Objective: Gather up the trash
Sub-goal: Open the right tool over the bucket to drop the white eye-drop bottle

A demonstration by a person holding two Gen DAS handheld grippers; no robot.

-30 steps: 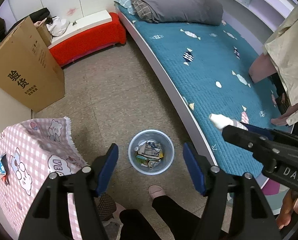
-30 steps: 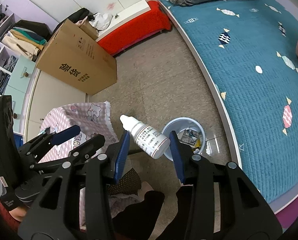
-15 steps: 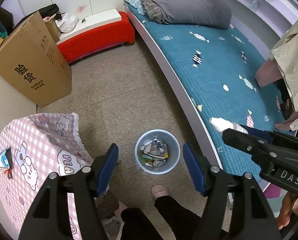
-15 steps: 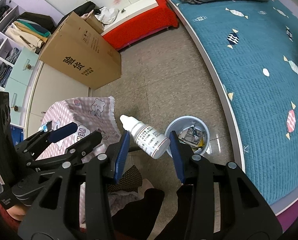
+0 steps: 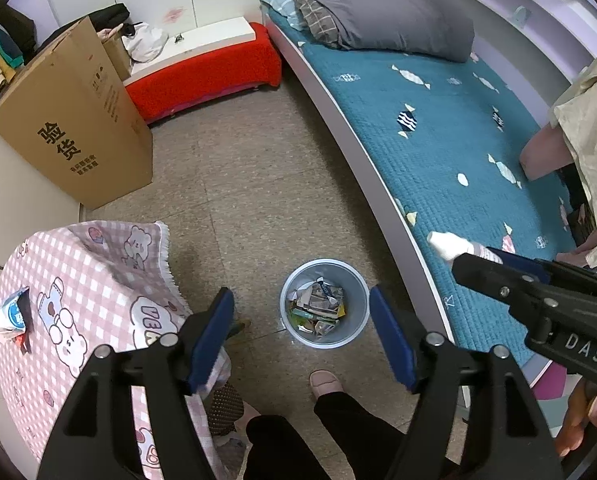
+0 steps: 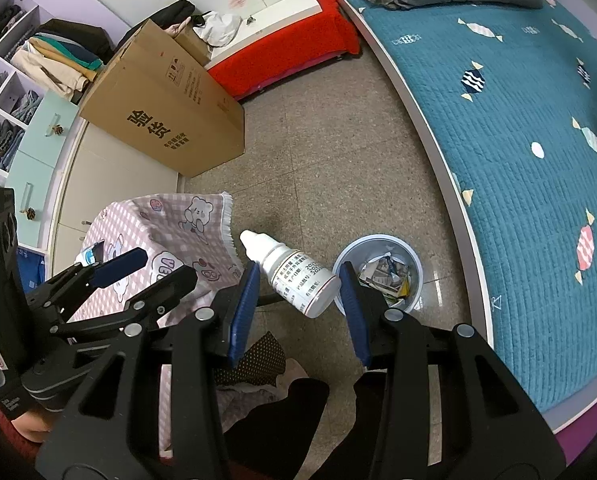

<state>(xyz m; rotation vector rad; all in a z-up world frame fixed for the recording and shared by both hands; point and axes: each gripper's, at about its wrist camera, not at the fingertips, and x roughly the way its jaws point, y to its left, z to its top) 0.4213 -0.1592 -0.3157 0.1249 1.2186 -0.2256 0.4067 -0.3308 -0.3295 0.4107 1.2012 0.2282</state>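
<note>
- floor (image 5: 258, 184): grey bin (image 5: 325, 304) full of paper scraps, cardboard box (image 5: 74, 136) standing by the wall
- bed (image 5: 438, 152): teal quilt, grey duvet (image 5: 378, 12) bunched at the far end
- small table, pink checked cloth (image 5: 78, 292): blue-white packet (image 5: 12, 314) on it

A bedroom in a home. A bed (image 5: 438, 152) with a teal quilt and a grey duvet (image 5: 378, 12) fills one side, and shelves of folded clothes (image 6: 38, 60) line the wall. A cardboard box (image 5: 74, 136) stands on the tiled floor (image 5: 250, 184).
</note>
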